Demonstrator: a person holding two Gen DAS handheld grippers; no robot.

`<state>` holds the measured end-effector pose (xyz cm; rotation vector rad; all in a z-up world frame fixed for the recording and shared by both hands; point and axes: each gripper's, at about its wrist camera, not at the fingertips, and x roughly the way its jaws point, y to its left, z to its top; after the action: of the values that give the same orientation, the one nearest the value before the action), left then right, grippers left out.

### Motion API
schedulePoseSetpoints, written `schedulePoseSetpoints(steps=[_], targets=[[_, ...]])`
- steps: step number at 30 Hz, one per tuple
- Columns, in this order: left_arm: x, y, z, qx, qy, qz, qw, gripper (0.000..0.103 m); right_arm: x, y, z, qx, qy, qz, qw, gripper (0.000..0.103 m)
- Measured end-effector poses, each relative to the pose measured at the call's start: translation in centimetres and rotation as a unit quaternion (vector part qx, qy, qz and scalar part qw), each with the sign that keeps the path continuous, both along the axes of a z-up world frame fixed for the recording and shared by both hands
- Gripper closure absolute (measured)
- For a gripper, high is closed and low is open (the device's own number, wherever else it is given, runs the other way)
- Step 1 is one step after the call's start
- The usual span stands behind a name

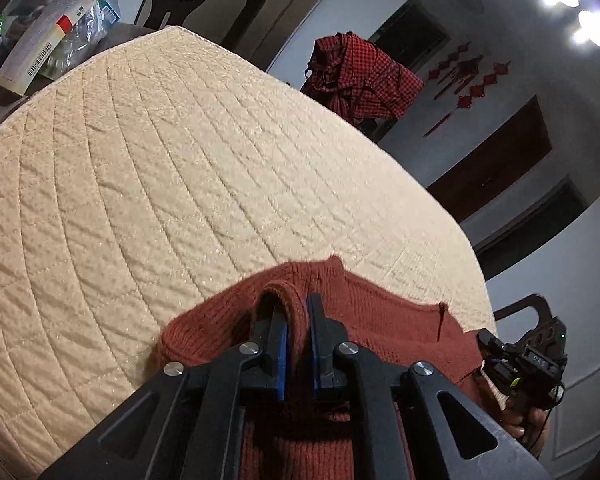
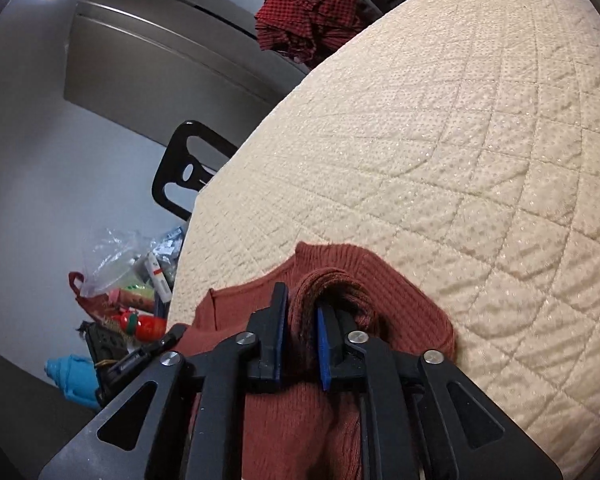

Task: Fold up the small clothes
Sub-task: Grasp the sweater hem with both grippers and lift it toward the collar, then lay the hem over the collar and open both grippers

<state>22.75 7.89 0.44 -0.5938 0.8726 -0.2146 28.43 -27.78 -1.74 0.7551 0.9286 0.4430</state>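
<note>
Sweater (image 1: 388, 320), rust-red knit, lies at the near edge of the quilted pad (image 1: 180, 184). We hold a bunched fold in each of the left gripper (image 1: 298, 312) and right gripper (image 2: 302, 308), jaws narrow on fabric. Next, carry both folds toward the open far edge.

No text or label can be read
</note>
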Motion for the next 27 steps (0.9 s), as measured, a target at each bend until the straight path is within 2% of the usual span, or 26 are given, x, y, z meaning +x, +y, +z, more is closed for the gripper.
schedulePoseSetpoints(steps=[1,2,3,4,7,10,16,20,21,24,27], targets=[[0.0,0.2,0.1,-0.005,-0.002,0.005,1.0,0.08,0.1,-0.1,0.1,0.006,-0.002,0.0,1.0,0.081],[0.0,0.4,0.3,-0.01,-0.005,0.011,0.9999,0.069,0.2,-0.1,0.2,0.009,-0.003,0.0,1.0,0.075],[-0.2,0.7,0.5,-0.012,-0.011,0.021,0.9997,0.064,0.2,-0.2,0.3,0.013,-0.005,0.0,1.0,0.065],[-0.4,1.2,0.8,-0.013,-0.02,0.03,0.9993,0.061,0.2,-0.2,0.3,0.016,-0.008,0.0,1.0,0.062],[-1.0,1.9,1.4,-0.014,-0.036,0.047,0.9981,0.061,0.1,-0.6,0.7,0.028,-0.019,-0.007,0.999,0.059],[-2.1,1.9,2.1,0.007,-0.05,0.048,0.9976,0.061,-0.4,-1.1,1.4,0.018,-0.034,-0.016,0.999,0.059],[-5.3,-0.1,2.9,0.075,-0.075,0.004,0.9943,0.061,-4.4,-0.1,3.3,-0.061,-0.084,0.008,0.995,0.059],[-7.7,-1.7,2.5,0.118,-0.085,-0.031,0.9888,0.061,-7.9,0.9,3.2,-0.121,-0.103,0.027,0.987,0.061],[-8.4,-2.2,2.0,0.135,-0.084,-0.04,0.9865,0.061,-9.0,1.4,3.0,-0.143,-0.105,0.033,0.983,0.064],[-9.3,-2.9,1.3,0.166,-0.071,-0.05,0.9824,0.061,-10.8,1.2,2.3,-0.184,-0.103,0.03,0.977,0.065],[-10.5,-2.5,1.2,0.173,-0.078,-0.043,0.9809,0.061,-12.3,-0.2,2.4,-0.183,-0.118,0.022,0.976,0.065]])
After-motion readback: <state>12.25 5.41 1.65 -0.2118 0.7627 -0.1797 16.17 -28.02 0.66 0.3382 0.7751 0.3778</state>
